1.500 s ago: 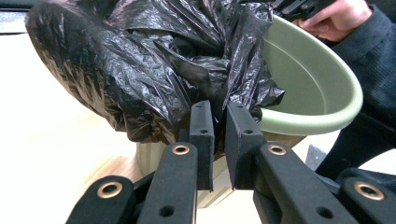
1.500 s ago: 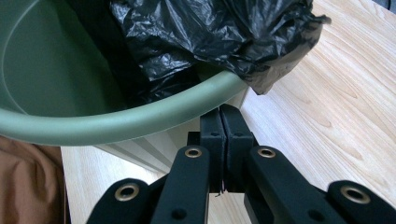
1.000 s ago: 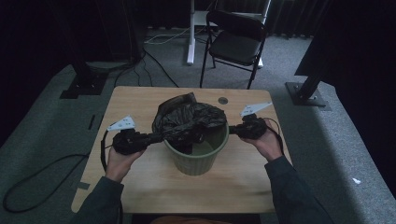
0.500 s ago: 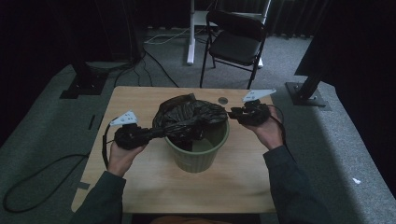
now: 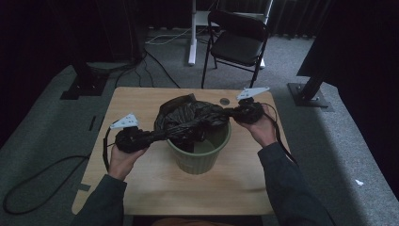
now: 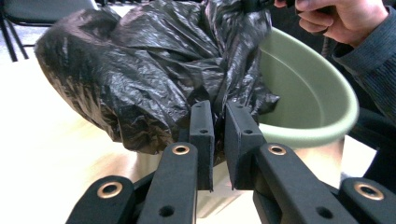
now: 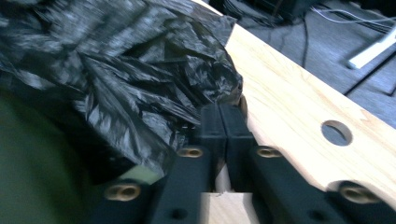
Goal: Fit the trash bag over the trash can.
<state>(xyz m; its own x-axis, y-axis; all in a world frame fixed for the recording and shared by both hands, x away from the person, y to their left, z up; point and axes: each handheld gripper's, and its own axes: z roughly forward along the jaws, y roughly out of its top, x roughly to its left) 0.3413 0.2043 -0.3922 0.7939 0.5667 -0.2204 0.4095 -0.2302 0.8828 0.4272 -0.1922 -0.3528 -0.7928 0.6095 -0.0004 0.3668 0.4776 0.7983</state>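
Outstretched, both grippers pinch the black bag over the bin.

Dim room: grey carpet, black chair behind wooden table.

Grey sleeves; black fingers with brass-ringed screw holes.

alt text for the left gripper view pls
The left gripper has its two black jaws pinched on a fold of a crumpled black bin bag, which drapes over the rim of a green bin on a wooden table.
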